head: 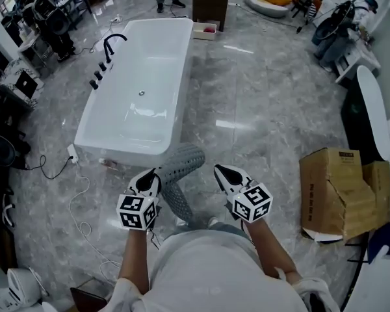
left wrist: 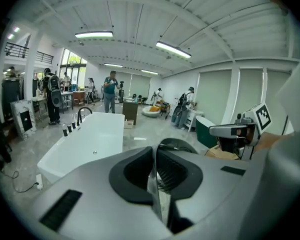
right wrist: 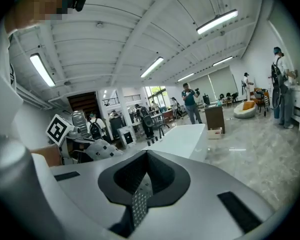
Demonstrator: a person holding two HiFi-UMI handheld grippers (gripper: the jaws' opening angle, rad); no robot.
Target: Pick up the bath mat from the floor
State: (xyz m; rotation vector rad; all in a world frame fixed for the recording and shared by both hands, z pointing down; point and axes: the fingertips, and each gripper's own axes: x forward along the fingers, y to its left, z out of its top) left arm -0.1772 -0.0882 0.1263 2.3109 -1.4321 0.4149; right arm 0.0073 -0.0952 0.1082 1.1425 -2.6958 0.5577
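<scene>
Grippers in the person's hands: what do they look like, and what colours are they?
The left gripper and right gripper are pale grey pointed wedges with black pads inside. Each carries a cube covered in black-and-white square patterns. The person wears a pale shirt that leaves the forearms bare.

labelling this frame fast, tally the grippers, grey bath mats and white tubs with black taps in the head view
grippers: 2, the left gripper and the right gripper
grey bath mat: 1
white tub with black tap: 1
total: 4
</scene>
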